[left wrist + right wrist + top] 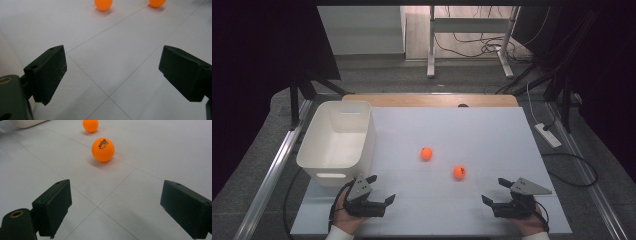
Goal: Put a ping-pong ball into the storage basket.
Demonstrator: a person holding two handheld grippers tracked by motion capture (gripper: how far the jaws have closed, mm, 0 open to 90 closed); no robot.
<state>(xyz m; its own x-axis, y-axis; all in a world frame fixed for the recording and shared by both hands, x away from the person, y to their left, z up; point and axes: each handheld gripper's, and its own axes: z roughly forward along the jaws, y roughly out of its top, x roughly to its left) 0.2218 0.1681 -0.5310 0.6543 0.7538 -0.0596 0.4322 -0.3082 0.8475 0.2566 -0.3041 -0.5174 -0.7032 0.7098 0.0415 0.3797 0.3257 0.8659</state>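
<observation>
Item: my left gripper [378, 188], near edge of the tabletop [492, 130], toward its left corner. Jaws spread wide, nothing between them; my hand [346, 216] is cut off at the frame's bottom.

Item: my right gripper [495, 191], near edge, toward the right corner. Jaws likewise wide apart and empty; the hand behind it is mostly hidden by the gripper body.

Item: nearer orange ball [459, 172], resting right of the tabletop's centre, closer to the near edge, well apart from both grippers. Black print shows on it in the right gripper view [103, 149], too small to read.

Item: farther orange ball [426, 153], about the tabletop's centre, near the first but not touching. In the left gripper view both balls are cut off by the top edge.

Item: white bin [337, 142], along the left edge, open top, a handle slot in its near wall; its inside looks bare, the floor partly hidden by its near wall.

Surface: pale sheet with thin seam lines, a wooden strip at the far edge.

Room: grey floor, dark surroundings, table legs, cables and a power strip [548, 135] beyond; details murky.
</observation>
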